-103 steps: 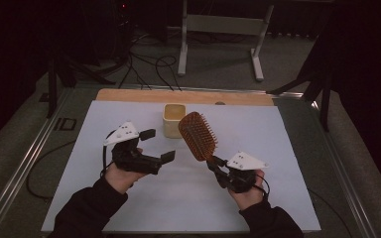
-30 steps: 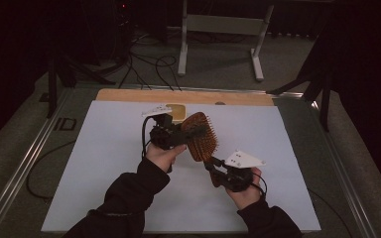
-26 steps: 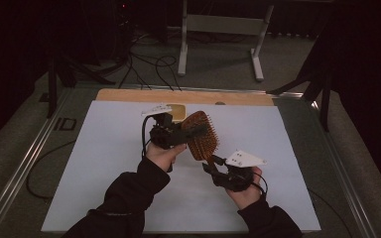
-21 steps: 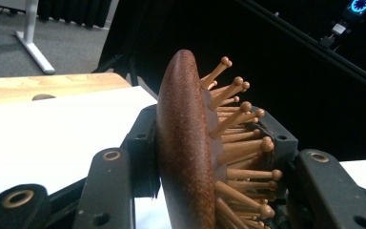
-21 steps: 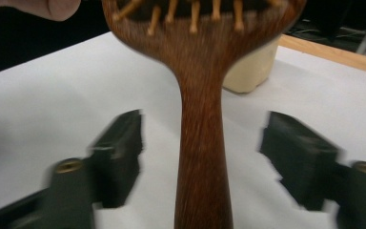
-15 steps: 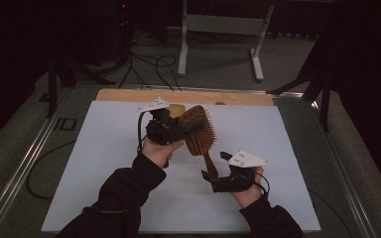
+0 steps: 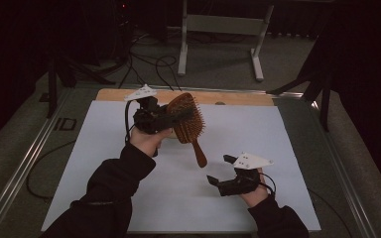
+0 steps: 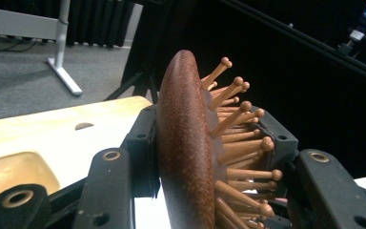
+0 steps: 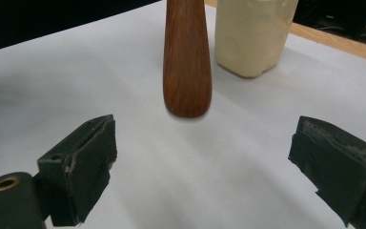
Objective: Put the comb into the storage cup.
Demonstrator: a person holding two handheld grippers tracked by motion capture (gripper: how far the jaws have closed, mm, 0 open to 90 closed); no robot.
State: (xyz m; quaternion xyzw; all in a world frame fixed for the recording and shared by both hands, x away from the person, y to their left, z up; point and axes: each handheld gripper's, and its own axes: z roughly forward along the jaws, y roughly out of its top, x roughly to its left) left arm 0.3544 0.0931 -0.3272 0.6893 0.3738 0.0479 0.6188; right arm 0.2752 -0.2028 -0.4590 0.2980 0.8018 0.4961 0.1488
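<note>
In the high view, your left gripper (image 7: 171, 117) is clamped on the oval head of the brown wooden paddle hairbrush (image 7: 187, 119), holding it up over the far part of the white sheet covering the table (image 7: 104, 144), with the bristles facing right and the handle slanting down toward you, its tip off the sheet. Your right gripper (image 7: 217, 171) rests low over the near right part of the sheet, well apart from the brush handle; its jaws have just been opening and now stand wide with nothing between them. A light wooden board (image 7: 238, 98) lies along the far edge of the sheet. In the left gripper view, the two black jaws grip the brush head (image 8: 186, 143) from both sides, one against its smooth rounded back, the other among the ball-tipped wooden pins, and a pale yellow container (image 8: 14, 174) sits on the sheet at lower left. In the right gripper view, your jaws are spread far apart over bare white sheet; the rounded end of the brush handle (image 9: 187, 62) hangs beyond them, touching neither, and the cream-coloured container (image 9: 253, 36) stands just beside and behind it on the sheet.
</note>
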